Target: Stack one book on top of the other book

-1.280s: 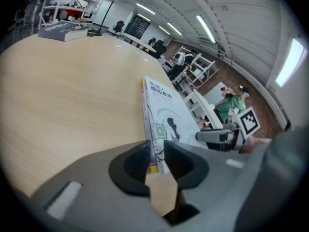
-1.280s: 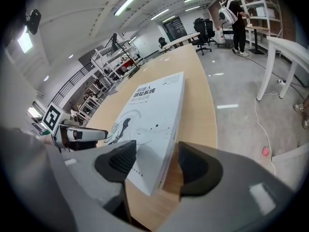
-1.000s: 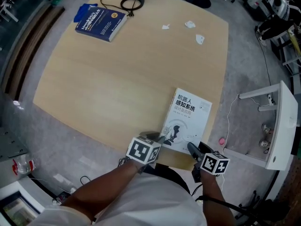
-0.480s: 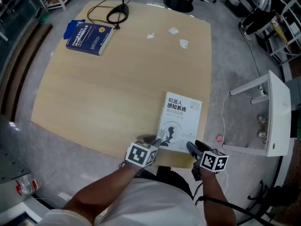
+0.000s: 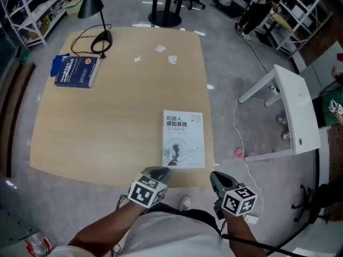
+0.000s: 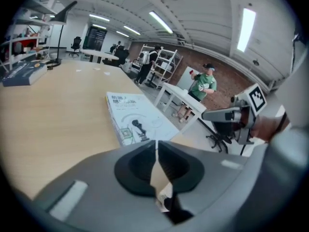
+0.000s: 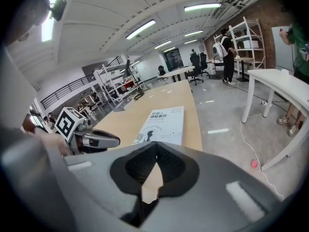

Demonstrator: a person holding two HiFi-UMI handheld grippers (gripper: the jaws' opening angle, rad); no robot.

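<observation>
Grey workshop flooring surrounds a pale wooden table [image 5: 107, 122], with shelving beyond and a white side table [image 5: 292, 111] off to your right; the work surface carries both books and little else. The blue book [image 5: 76, 72] lies flat at the far left corner, just beside the lamp [image 5: 101, 36] base and its looped cable; the white book [image 5: 184, 139] lies flat, cover up, near the near right edge, well apart from the blue one; stacking is not yet begun. A few paper scraps [image 5: 159, 48] sit towards the far edge, apart from either book.

Your left gripper [image 5: 157, 172] hovers at the near edge, just short of the white book's lower left corner; its jaws have just been closing and meet at the tips with nothing between them. Your right gripper [image 5: 216, 176] hangs off the table edge, near the book's lower right corner; its jaws have likewise just been closing, pressed together and empty.

Judgement: both tools flank the white book because it is the nearer one to lift; with the jaws closed on nothing, no grip exists; you would need to spread them before taking the book's edge; a thin cover lying flat offers little to pinch.
</observation>
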